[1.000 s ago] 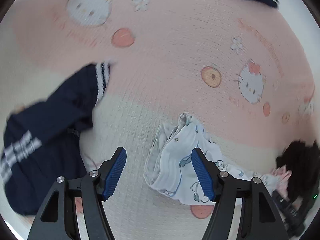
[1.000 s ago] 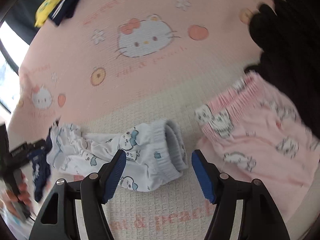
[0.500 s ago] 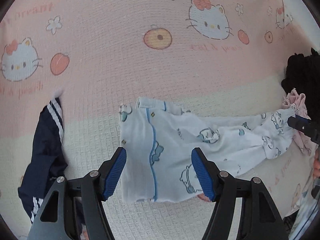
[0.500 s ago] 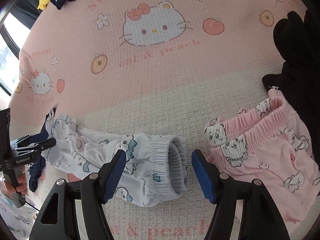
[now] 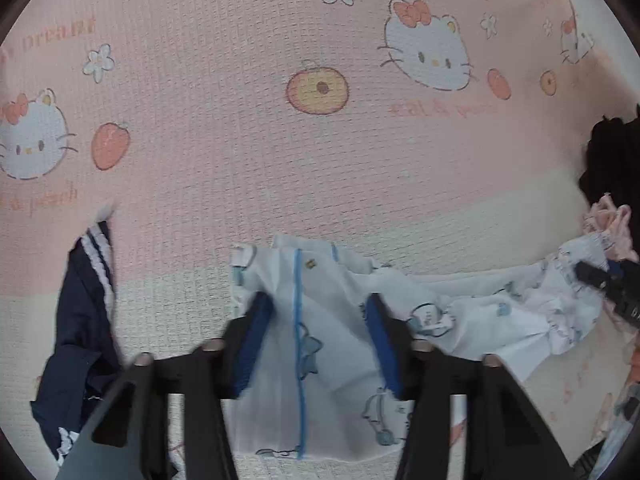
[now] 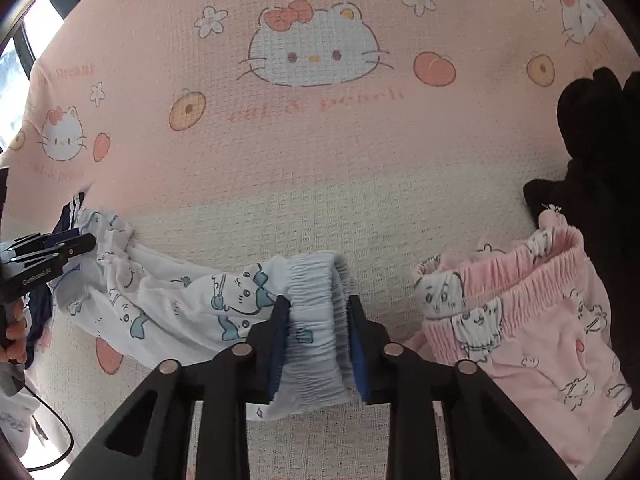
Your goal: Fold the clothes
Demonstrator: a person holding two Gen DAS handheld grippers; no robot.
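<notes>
The white printed trousers lie stretched across the blanket on the bed, and both ends are being taken hold of, so the step in hand is the grasp that comes before the first fold. The right hand-held gripper has its blue pads narrowed around the elastic waistband, touching it on both sides. The left hand-held gripper straddles the leg end with its pads apart; the picture is blurred, and I cannot tell whether it pinches cloth yet.

The next move, as I judge it, calls for the left side to close firmly, then for both ends to lift together and carry one end over the other, keeping the cloth taut so it lands flat.

Half a second ago both pairs of jaws were wide and above the trousers; now the right has closed on the waistband and the left has dropped lower over the legs. The pink shorts and navy garment lie unmoved beside them.
</notes>
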